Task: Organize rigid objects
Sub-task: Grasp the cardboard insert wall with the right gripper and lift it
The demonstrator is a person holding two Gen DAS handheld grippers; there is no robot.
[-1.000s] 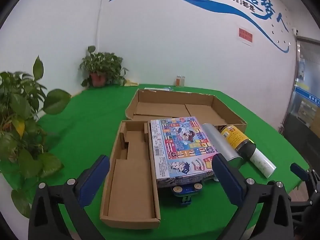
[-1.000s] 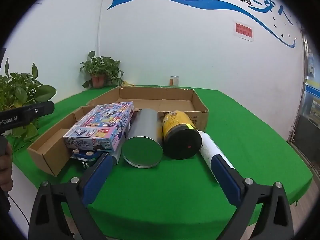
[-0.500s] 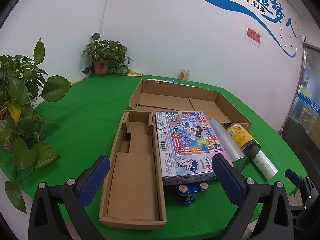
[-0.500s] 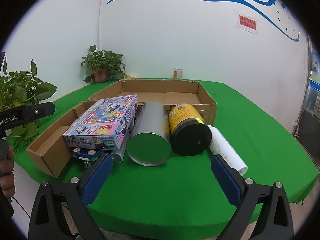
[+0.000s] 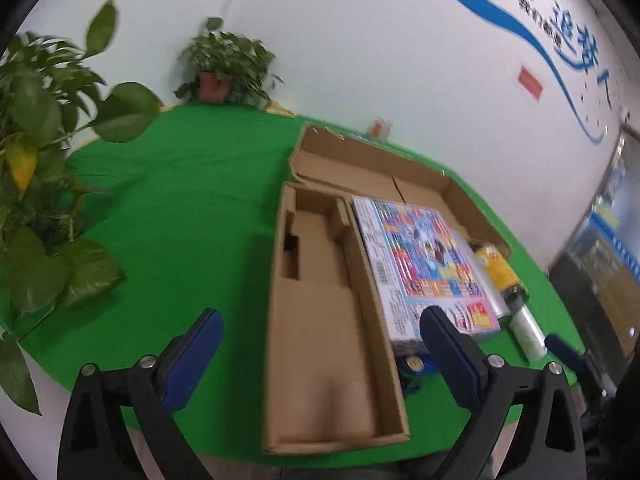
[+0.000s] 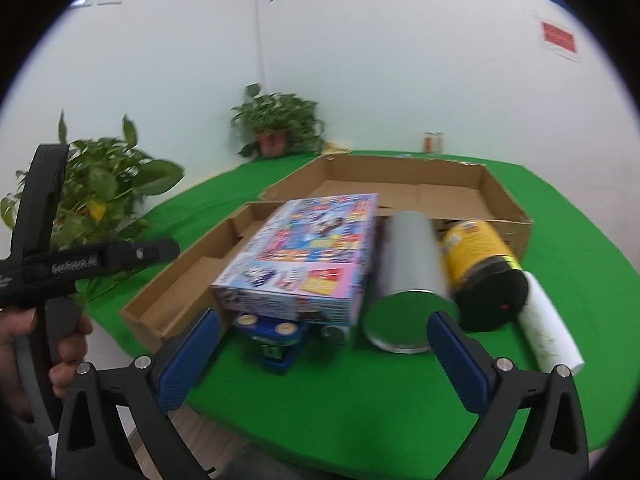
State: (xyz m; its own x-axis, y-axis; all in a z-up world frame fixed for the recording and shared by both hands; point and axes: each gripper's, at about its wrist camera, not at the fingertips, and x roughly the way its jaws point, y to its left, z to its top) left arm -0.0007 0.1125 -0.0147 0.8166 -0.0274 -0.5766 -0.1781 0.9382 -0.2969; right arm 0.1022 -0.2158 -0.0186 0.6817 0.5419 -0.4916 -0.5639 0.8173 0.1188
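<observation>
A colourful game box (image 5: pixel 420 264) (image 6: pixel 308 256) rests on a blue toy (image 6: pixel 276 340) beside a narrow cardboard box (image 5: pixel 320 320). To its right lie a silver can (image 6: pixel 408 280), a yellow can with a black lid (image 6: pixel 480 264) and a white roll (image 6: pixel 548 328). My left gripper (image 5: pixel 320 318) is open and hovers before the narrow box, holding nothing. My right gripper (image 6: pixel 324 320) has its jaws opening wide; the game box and silver can lie just beyond the fingers, and nothing is pressed between them.
A wide, shallow cardboard tray (image 6: pixel 420 188) sits behind the objects on the green table (image 5: pixel 180 208). Potted plants (image 5: pixel 48 168) (image 6: pixel 276 124) stand at the left edge and the far corner. A hand (image 6: pixel 68 340) holds the left gripper's handle.
The left view has swung left and tilted, so the narrow cardboard box now sits between its fingers instead of the game box. The right gripper has come closer to the objects and shifted left.
</observation>
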